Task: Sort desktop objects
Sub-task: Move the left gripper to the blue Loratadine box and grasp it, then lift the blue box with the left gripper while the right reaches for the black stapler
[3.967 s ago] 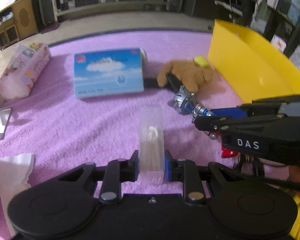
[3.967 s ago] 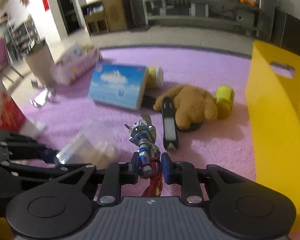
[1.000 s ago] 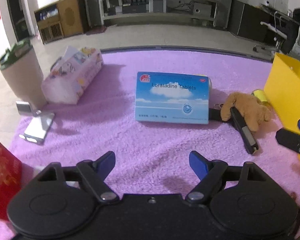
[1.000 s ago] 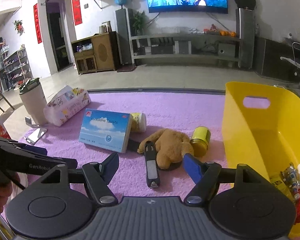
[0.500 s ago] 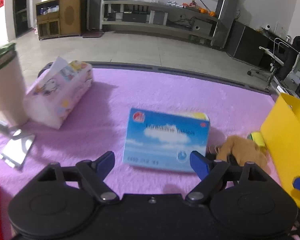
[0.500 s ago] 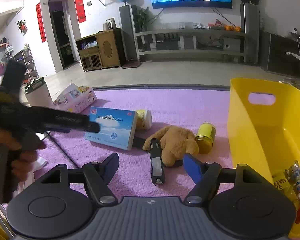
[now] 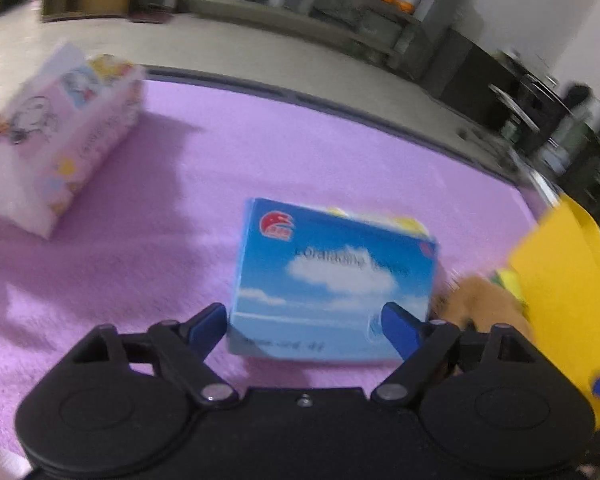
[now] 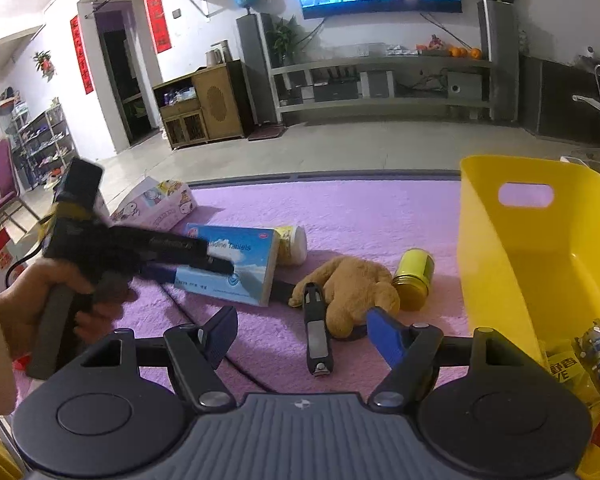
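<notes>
— How far along, going by the bin?

— Early days, probably. Inside the yellow bin (image 8: 500, 264): a toy figure (image 8: 598, 352) and a yellow packet (image 8: 560, 368), both in the near corner. Left out on the purple surface (image 7: 300, 152): the blue tablet box (image 7: 336, 280), a plush toy (image 8: 352, 288) draped over a black clipper-like tool (image 8: 316, 336), a yellow jar (image 8: 414, 276) just beside the plush, a small yellow bottle (image 8: 292, 244) against the box's far end, and a tissue pack (image 7: 56, 152) well apart at the left.

— And the tongs?

— Left tongs (image 7: 304, 320) released, having just been narrowing a little, tipped down over the near edge of the box. Box framed between the tips, no pad seen pressing. Right tongs (image 8: 302, 320) released too, grasping nothing, hanging above the clipper and plush.

— Anything hard to make out?

— Plenty. Left view smeared with blur (box lettering unreadable there). Bottle nearly hidden behind the box from that side. Bin cut off at the frame edge, so possibly more inside. Cannot tell whether the tissue pack counts as something to sort.
</notes>
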Tool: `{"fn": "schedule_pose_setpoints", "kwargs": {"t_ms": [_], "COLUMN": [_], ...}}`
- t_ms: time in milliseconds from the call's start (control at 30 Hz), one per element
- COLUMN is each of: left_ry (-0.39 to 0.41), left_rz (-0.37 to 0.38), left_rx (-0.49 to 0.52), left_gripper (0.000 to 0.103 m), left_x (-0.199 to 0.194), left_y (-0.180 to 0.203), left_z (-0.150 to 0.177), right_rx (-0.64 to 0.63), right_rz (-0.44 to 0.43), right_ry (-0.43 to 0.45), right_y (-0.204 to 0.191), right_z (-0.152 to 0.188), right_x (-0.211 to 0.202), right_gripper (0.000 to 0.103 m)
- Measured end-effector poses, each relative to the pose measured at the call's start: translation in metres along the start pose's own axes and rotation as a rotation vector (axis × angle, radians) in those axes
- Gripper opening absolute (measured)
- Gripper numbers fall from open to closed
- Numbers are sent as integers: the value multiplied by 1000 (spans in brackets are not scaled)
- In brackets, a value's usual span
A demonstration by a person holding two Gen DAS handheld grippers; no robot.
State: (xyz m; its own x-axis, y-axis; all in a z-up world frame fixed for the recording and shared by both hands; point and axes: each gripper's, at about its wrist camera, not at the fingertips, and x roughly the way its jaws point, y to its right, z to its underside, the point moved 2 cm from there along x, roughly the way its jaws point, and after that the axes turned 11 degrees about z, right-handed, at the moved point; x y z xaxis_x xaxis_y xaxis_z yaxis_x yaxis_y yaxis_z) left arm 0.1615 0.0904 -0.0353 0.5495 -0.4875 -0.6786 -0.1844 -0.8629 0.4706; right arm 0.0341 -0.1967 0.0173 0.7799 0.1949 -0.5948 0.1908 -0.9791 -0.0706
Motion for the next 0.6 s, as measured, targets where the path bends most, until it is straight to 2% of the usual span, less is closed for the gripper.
{"fn": "schedule_pose_setpoints", "kwargs": {"t_ms": [33, 167, 267, 300, 367, 533, 600], "left_ry": [-22, -162, -284, -303, -295, -81, -52], "left_rz": [28, 158, 217, 204, 101, -274, -320], "left_rx": [28, 132, 161, 189, 283, 598, 650], "left_gripper": [75, 75, 75, 75, 77, 103, 103], "left_x": [-4, -20, -31, -35, -41, -39, -29], "left_y": [6, 43, 68, 76, 91, 112, 110], "left_z": [3, 21, 42, 50, 60, 65, 62], "right_rx": [11, 50, 102, 118, 145, 175, 170], "right_rz": [2, 12, 22, 25, 30, 27, 26], "right_ry": [4, 41, 93, 105, 117, 108, 107], "right_y": [2, 9, 18, 21, 27, 33, 33], "right_z": [-1, -4, -9, -10, -12, -12, -12], "right_x": [-1, -8, -18, -20, -23, -24, -25], "right_gripper": [73, 73, 74, 74, 76, 76, 77]}}
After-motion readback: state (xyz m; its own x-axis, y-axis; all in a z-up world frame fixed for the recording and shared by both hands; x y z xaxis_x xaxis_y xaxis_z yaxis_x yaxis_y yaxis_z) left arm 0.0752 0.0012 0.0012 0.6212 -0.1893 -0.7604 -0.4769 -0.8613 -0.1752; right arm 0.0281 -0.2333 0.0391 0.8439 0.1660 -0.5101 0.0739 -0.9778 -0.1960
